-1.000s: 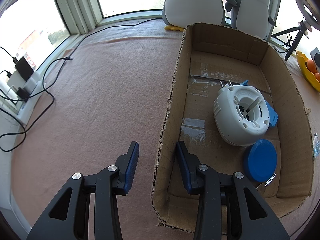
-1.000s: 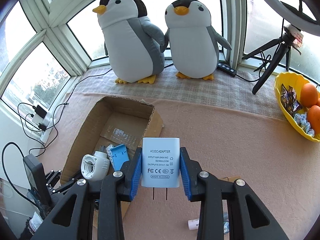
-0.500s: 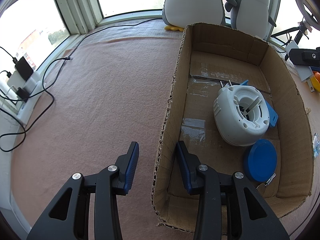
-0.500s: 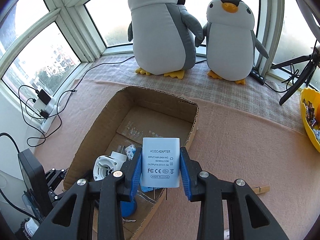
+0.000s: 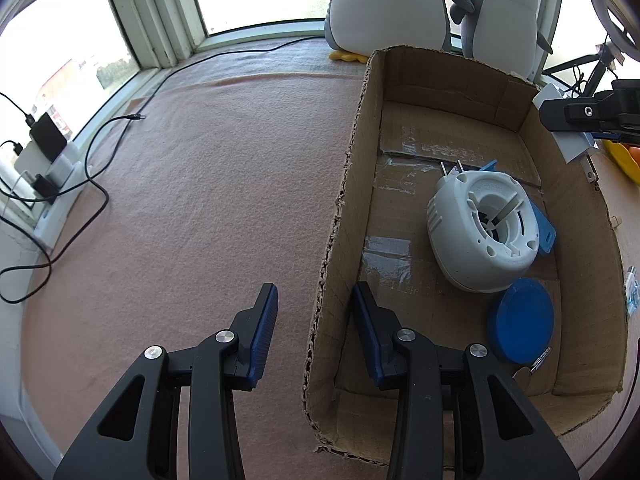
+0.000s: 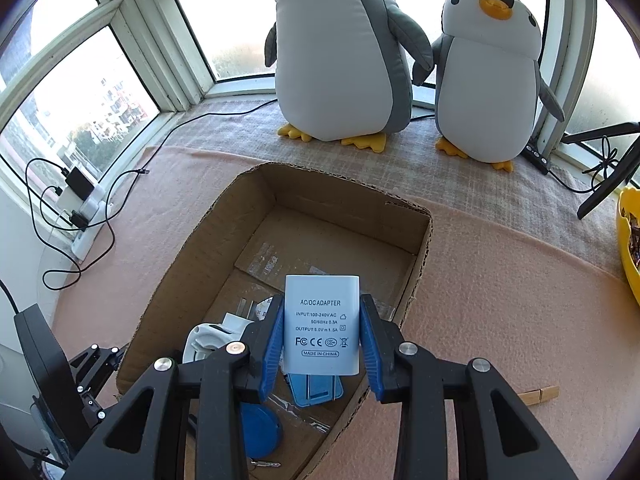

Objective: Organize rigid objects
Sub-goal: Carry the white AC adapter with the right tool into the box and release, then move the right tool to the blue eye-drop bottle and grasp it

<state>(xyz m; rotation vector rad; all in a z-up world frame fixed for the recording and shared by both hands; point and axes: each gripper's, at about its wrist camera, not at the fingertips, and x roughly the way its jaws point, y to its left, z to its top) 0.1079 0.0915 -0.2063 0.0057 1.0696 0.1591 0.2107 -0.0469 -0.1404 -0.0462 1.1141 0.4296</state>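
Observation:
An open cardboard box (image 5: 344, 200) lies on the pink carpet. In it are a white round plug-in device (image 5: 480, 232), a blue lid (image 5: 520, 326) and a blue flat piece (image 5: 546, 232). My left gripper (image 5: 316, 320) hangs open over the box's left wall; the wall shows in the gap and neither pad touches it. My right gripper (image 6: 320, 344) is shut on a white AC/DC adapter (image 6: 321, 320), label facing the camera, above the box (image 6: 420, 264) near its right wall. The adapter (image 5: 572, 144) also shows at the right edge of the left wrist view.
Two plush penguins (image 6: 344, 60) stand behind the box by the window. A yellow bowl (image 6: 628, 248) of fruit and sweets sits at the right, next to a tripod (image 6: 608, 176). A wooden clothespin (image 6: 538, 394) lies on the carpet. Cables and a power strip (image 5: 52, 184) line the left wall.
My right gripper carried the adapter left and down, from over the carpet to above the box, and came into the left wrist view. The left gripper stayed still.

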